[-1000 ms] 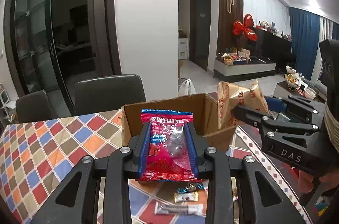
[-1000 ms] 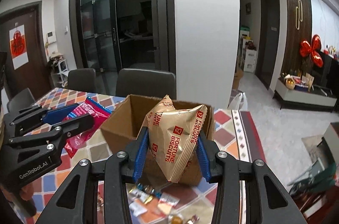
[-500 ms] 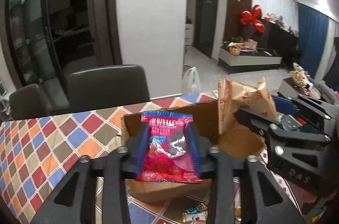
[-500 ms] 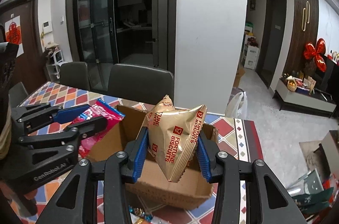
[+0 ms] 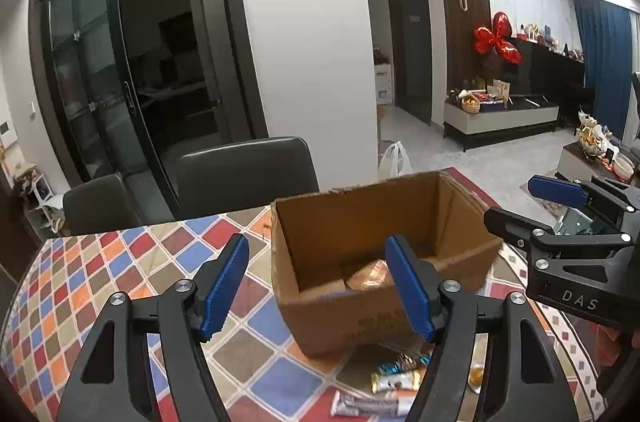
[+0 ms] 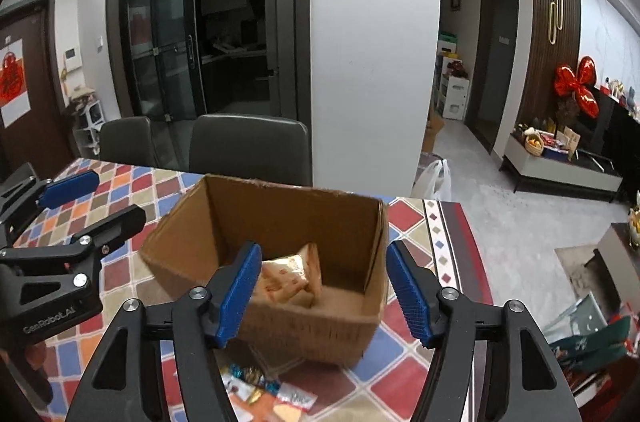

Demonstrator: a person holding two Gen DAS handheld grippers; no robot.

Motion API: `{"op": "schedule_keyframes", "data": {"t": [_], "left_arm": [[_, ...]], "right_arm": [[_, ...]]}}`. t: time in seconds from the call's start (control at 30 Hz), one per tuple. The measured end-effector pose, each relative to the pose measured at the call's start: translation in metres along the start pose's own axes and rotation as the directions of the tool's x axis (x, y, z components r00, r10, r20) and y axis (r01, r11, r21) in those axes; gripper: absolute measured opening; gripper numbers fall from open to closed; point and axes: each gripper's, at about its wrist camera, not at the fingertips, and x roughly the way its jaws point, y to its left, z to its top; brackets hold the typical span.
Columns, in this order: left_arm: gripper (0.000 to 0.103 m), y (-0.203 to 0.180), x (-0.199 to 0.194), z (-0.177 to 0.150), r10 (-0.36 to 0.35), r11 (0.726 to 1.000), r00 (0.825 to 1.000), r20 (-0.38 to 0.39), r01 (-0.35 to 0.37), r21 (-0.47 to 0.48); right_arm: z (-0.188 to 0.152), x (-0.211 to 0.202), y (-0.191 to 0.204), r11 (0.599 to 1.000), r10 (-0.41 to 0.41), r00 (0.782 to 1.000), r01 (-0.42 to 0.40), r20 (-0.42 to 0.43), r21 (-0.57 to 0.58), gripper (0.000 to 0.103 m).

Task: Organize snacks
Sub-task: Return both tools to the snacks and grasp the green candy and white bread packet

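An open cardboard box stands on the checked tablecloth. A tan biscuit bag lies blurred on the box floor. The red packet shows in neither view. My left gripper hovers at the box's near left corner, its jaws opening with nothing between them. My right gripper hangs over the near wall of the box, jaws also opening and empty. Each gripper shows in the other's view: the right one beside the box's right side, the left one beside its left.
Several small wrapped candies lie on the tablecloth in front of the box. Two dark chairs stand behind the table. The table's right edge is close to the box.
Both grippers let go: the red packet left the left jaws and the biscuit bag left the right jaws and fell into the box. Both pairs of jaws stand wider.
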Motion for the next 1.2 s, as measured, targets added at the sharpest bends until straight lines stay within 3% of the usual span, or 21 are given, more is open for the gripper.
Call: {"op": "schedule_keyframes", "data": {"t": [0.53, 0.77, 1.0, 1.2], "left_arm": [[0.078, -0.032, -0.086, -0.073, -0.047, 0.997, 0.999, 0.016, 0.046, 0.062], [0.078, -0.041, -0.093, -0.111, -0.069, 0.994, 0.996, -0.060, 0.073, 0.076], [0.078, -0.050, -0.084, -0.148, -0.094, 0.993, 0.982, -0.165, 0.104, 0.049], [0.078, -0.055, -0.071, -0.175, -0.107, 0.992, 0.965, -0.239, 0.121, 0.042]], "right_arm": [[-0.073, -0.074, 0.016, 0.997, 0.076, 0.997, -0.076, -0.032, 0.018, 0.065], [-0.112, -0.081, 0.023, 0.996, 0.090, 0.991, -0.090, -0.098, 0.006, 0.065], [-0.147, -0.074, 0.028, 0.994, 0.103, 0.975, -0.106, -0.198, -0.009, 0.065], [-0.176, -0.057, 0.032, 0.989, 0.127, 0.941, -0.142, -0.313, -0.028, 0.065]]}}
